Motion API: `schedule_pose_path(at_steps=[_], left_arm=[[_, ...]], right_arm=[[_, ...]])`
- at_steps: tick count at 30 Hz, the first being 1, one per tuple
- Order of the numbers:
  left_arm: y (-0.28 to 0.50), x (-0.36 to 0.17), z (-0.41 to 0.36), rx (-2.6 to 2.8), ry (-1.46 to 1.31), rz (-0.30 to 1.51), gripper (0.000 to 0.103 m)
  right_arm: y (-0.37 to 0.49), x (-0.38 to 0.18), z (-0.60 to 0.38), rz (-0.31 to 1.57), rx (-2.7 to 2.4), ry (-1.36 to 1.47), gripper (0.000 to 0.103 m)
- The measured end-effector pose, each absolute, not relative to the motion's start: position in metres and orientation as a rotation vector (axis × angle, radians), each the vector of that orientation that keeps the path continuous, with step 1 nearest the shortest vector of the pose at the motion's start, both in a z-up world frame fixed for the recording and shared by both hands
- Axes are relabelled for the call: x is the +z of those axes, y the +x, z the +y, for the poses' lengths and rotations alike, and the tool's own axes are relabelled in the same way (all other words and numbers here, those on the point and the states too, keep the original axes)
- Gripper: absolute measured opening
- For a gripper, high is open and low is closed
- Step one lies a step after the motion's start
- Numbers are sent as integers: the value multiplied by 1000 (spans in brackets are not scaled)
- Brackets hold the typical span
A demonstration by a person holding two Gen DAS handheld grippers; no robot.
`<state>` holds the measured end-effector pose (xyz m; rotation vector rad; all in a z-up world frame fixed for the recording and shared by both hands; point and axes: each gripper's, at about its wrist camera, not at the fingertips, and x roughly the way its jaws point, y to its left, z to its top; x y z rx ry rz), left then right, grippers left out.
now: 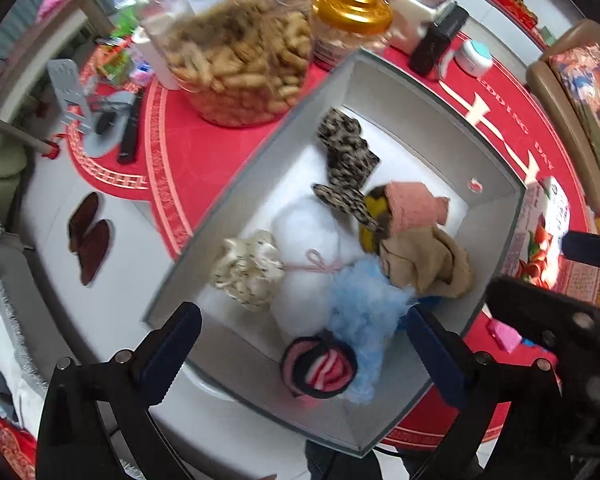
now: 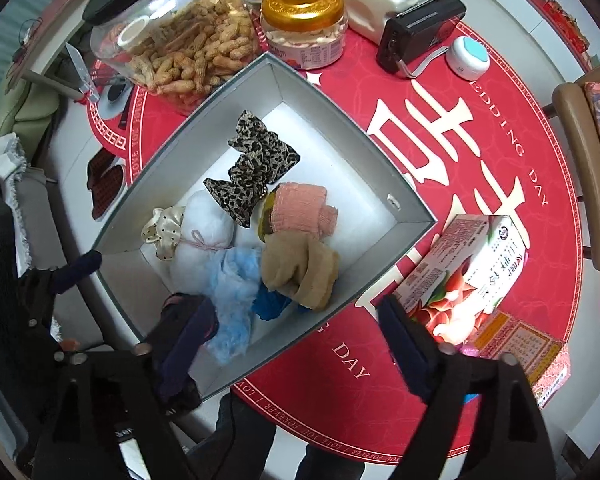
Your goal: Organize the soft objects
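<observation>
- Tabletop (image 2: 452,320) first: your red wedding mat carries a grey box (image 1: 496,216) set at a slant near its edge, with the clutter (peanut jar (image 1: 240,60), gold-lidded tub (image 2: 304,24), printed carton (image 2: 464,276)) standing outside it, so I'd judge the box is your collecting bin.
- Box contents, and it's filling up: the soft things huddle toward the near end, which looks like the corner both your hands drop into, while the far floor is bare.
- White bundle (image 1: 308,240), tied with pink string, sits centre; the tan cloth (image 1: 424,264) and pink ribbed roll (image 1: 416,204) lie beside it, touching each other.
- Pale blue fluff (image 1: 364,300) leans on the bundle's near side; the leopard bow (image 1: 344,152) lies farthest in, and the cream dotted scrunchie (image 1: 248,270) rests against the left wall.
- Striped pink roll (image 1: 320,368) lies loose on the box floor, right between your left fingers (image 1: 172,344), which stand wide apart and touch nothing.
- Right fingers (image 2: 404,348) are spread too, gripping nothing: one pad hangs over the box's near corner beside the blue fluff, the other over the mat.
</observation>
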<state>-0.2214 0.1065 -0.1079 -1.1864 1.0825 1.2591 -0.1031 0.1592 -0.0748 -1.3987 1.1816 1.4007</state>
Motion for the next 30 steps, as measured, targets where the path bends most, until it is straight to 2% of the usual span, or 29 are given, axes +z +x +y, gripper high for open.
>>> schedule_pose_path(at_steps=[1,2,5,12,30], left_arm=[[-223,-104,107,1283,-1182,1091,103],[-225,-102,107,1285,-1191,1090,103],[-229,-104,107,1189,-1278,1050,103],[-223,-89,90,1222,-1212,1091,103],[-223,-69,72,1235,-1171,1112,103]], right_arm=[[-102,-71,159,1180,1409,-1381,102],[-100,-66,158,1170,1419,-1358,102],[-99,-52,156,1146,1431,-1313,103],[-102,-25,150,1095,1442,-1270,103],[-111,-5,136,1074,1450,-1299,103]])
